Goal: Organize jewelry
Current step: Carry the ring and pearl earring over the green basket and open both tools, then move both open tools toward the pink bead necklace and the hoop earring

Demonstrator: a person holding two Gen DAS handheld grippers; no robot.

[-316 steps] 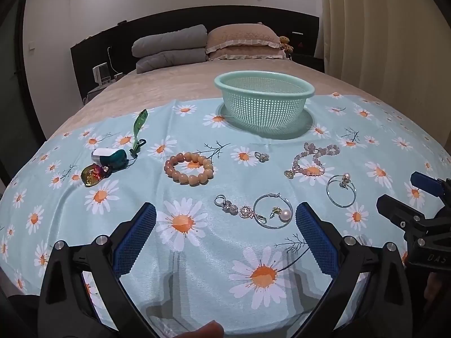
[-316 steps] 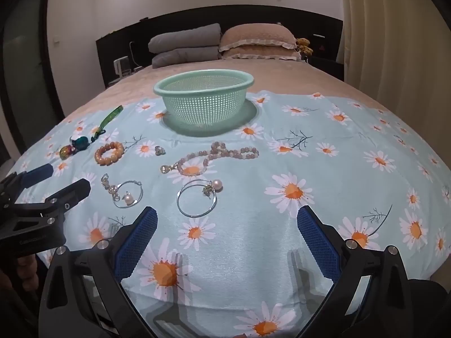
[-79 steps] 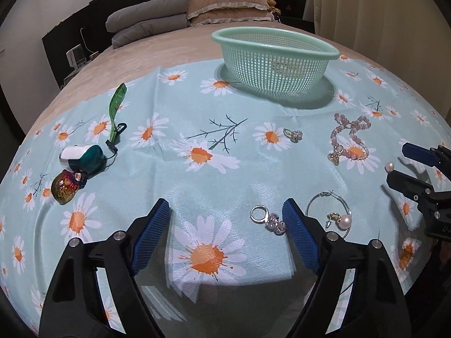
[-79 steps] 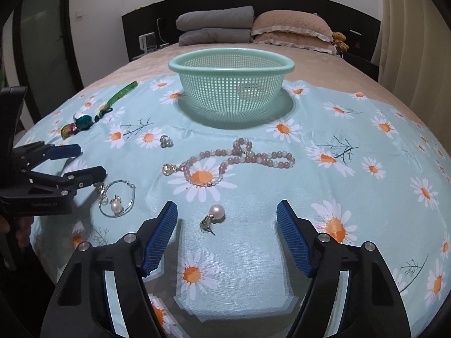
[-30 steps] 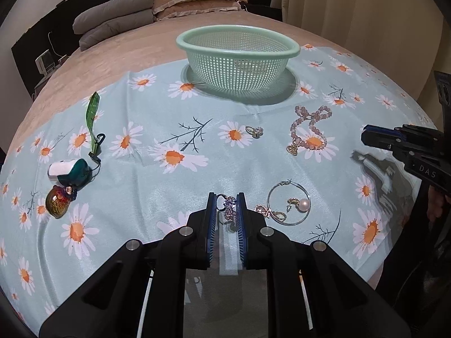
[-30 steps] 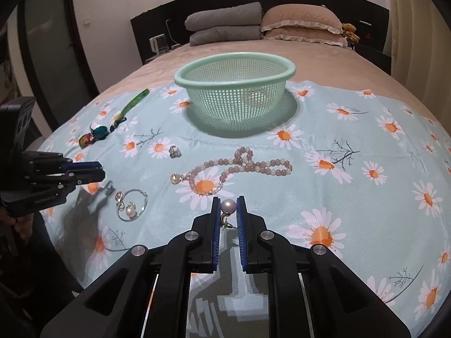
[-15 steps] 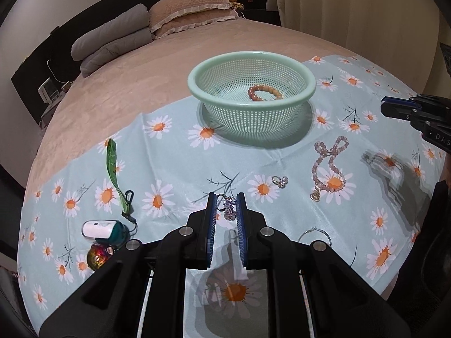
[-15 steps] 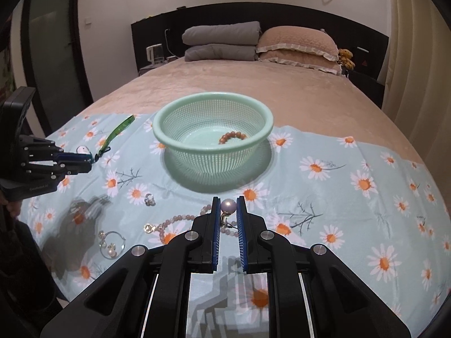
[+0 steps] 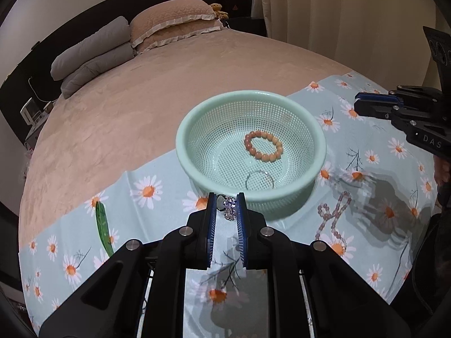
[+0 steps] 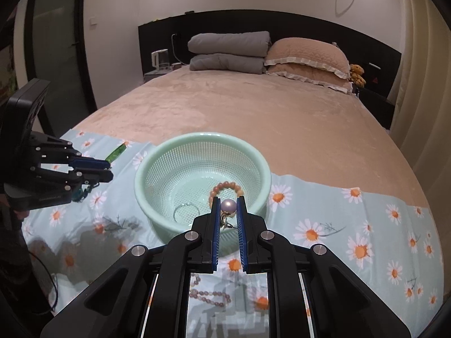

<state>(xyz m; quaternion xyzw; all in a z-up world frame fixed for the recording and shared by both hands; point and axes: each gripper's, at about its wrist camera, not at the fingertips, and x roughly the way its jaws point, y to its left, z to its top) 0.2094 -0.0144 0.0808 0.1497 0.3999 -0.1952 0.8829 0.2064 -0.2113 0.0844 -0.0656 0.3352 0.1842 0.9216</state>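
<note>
The basket [image 9: 320, 152] stood on the cloth [image 9: 157, 211], which covered the near part of the bed [image 9: 141, 107]. Inside it lay the bead bracelet [image 9: 263, 149], toward the right, and a hoop [image 9: 259, 180] nearer the front wall. A bead necklace [image 9: 332, 217] lay on the cloth right of the basket, a strap [image 9: 102, 225] to its left. Pillows [image 10: 307, 56] and folded blankets [image 10: 228, 52] sat at the bed's far end, blankets to the left.

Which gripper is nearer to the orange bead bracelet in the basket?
Right, I judge. The right gripper, shut on a pearl earring, hangs over the basket by the bracelet. The left gripper, holding a crystal earring, sits outside the rim.
</note>
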